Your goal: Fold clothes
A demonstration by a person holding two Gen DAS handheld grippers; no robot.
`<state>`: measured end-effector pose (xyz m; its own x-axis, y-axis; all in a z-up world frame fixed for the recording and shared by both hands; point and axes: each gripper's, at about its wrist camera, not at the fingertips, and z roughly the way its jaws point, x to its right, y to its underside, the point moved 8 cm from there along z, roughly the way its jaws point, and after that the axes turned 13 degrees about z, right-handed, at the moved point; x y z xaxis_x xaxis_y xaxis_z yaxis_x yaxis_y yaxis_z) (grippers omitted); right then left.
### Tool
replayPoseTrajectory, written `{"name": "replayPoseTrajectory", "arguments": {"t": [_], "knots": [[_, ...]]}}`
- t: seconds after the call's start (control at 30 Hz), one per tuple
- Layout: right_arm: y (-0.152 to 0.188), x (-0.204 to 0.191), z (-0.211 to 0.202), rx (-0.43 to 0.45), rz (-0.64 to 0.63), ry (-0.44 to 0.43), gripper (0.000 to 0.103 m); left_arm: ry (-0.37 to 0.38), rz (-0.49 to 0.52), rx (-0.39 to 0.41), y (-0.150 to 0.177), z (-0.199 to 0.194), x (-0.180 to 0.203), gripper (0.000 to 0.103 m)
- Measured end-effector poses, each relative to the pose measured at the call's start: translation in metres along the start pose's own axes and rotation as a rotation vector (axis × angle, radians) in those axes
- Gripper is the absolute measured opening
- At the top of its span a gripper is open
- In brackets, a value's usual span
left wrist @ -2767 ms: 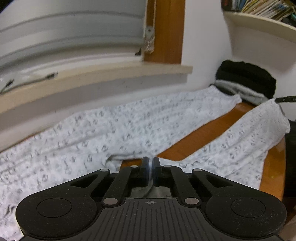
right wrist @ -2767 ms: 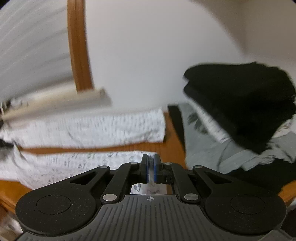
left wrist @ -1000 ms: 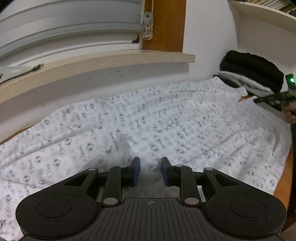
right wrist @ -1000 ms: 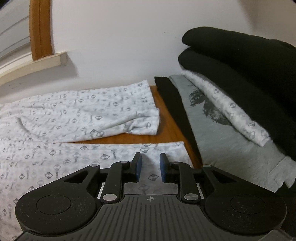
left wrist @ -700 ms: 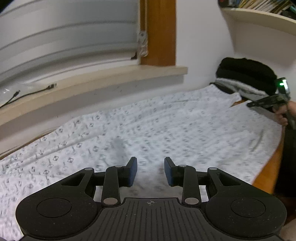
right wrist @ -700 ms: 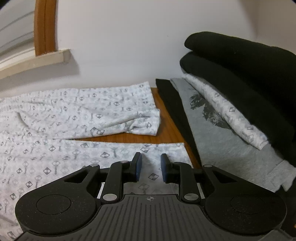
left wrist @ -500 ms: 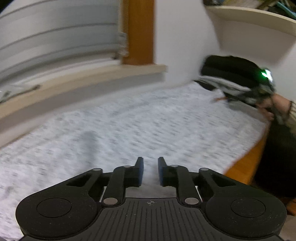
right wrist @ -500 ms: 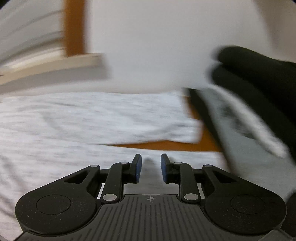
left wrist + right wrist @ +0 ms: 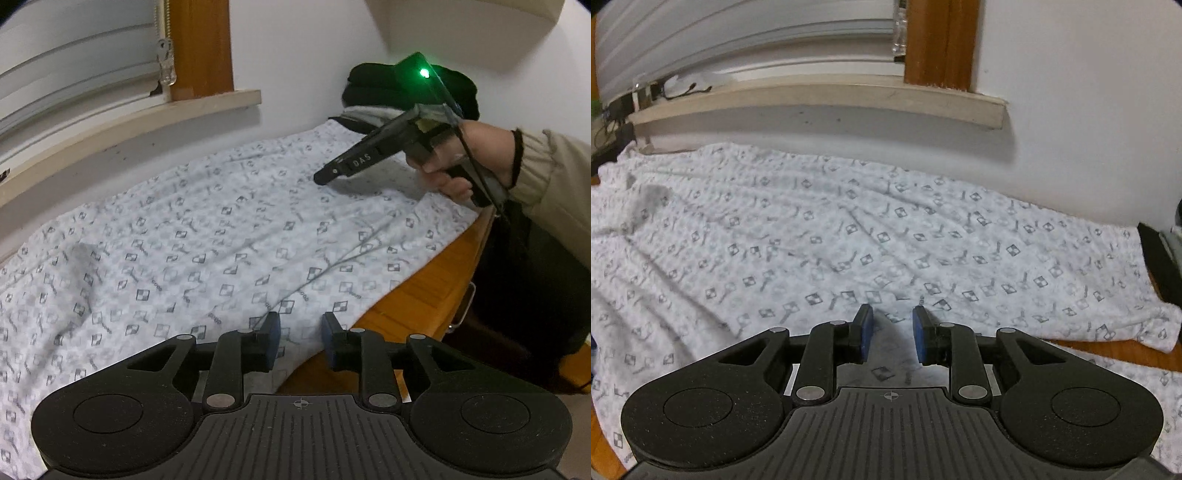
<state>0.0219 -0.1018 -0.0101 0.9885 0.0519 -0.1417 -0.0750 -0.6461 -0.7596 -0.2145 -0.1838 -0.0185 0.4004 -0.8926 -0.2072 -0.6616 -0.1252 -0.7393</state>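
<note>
a white patterned garment (image 9: 207, 240) lies spread flat over a wooden table (image 9: 424, 295), filling the left wrist view from 9 to 2 o'clock. the left gripper (image 9: 300, 341) hovers above its near edge, jaws opening with only air between them. at 2 o'clock a hand (image 9: 469, 155) holds the right gripper (image 9: 892, 338) above the cloth – its jaws narrowly apart, empty. folded dark clothes (image 9: 369, 88) sit behind it.
</note>
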Motion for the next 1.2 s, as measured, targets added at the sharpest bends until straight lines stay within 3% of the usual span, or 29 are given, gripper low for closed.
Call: {"name": "replayPoseTrajectory", "arguments": {"t": [0.07,0.1,0.13,0.5,0.6,0.63,0.7,0.77,0.8,0.93,0.97,1.07,1.2], "knots": [[0.001,0.003,0.0,0.005,0.008,-0.003,0.026,0.004,0.002,0.002,0.0,0.0,0.0,0.024],[0.002,0.003,-0.001,0.008,0.005,0.001,0.026,0.011,0.001,0.004,0.0,-0.001,0.0,0.006],[0.003,0.004,-0.001,0.01,0.003,0.004,0.026,0.022,-0.006,0.005,0.001,-0.003,0.001,0.001],[0.003,0.005,-0.002,0.007,-0.011,0.01,0.026,0.058,-0.032,0.069,0.003,-0.07,0.018,0.0],[0.004,0.005,-0.003,0.016,-0.012,0.009,0.026,0.005,-0.023,0.06,0.006,-0.07,0.015,0.001],[0.004,0.005,-0.003,0.015,-0.01,0.008,0.026,-0.012,-0.025,0.055,0.007,-0.067,0.011,0.002],[0.003,0.005,-0.003,0.012,-0.008,0.005,0.027,-0.034,-0.016,0.044,0.009,-0.058,0.006,0.027],[0.003,0.005,-0.002,0.009,-0.01,0.004,0.027,-0.05,-0.004,0.031,0.01,-0.048,0.002,0.043],[0.003,0.005,-0.002,0.009,-0.009,0.003,0.028,-0.055,0.001,0.023,0.011,-0.042,0.0,0.047],[0.004,0.005,-0.003,0.016,-0.006,0.007,0.028,-0.062,0.009,-0.001,0.019,-0.025,-0.005,0.048],[0.004,0.005,-0.003,0.019,-0.006,0.005,0.028,-0.055,0.006,0.005,0.02,-0.024,-0.006,0.047],[0.004,0.005,-0.003,0.019,-0.01,0.005,0.028,-0.034,-0.019,0.012,0.021,-0.029,-0.007,0.001],[0.004,0.004,-0.003,0.012,-0.011,0.004,0.028,-0.009,-0.02,0.051,0.016,-0.058,0.005,0.001]]}}
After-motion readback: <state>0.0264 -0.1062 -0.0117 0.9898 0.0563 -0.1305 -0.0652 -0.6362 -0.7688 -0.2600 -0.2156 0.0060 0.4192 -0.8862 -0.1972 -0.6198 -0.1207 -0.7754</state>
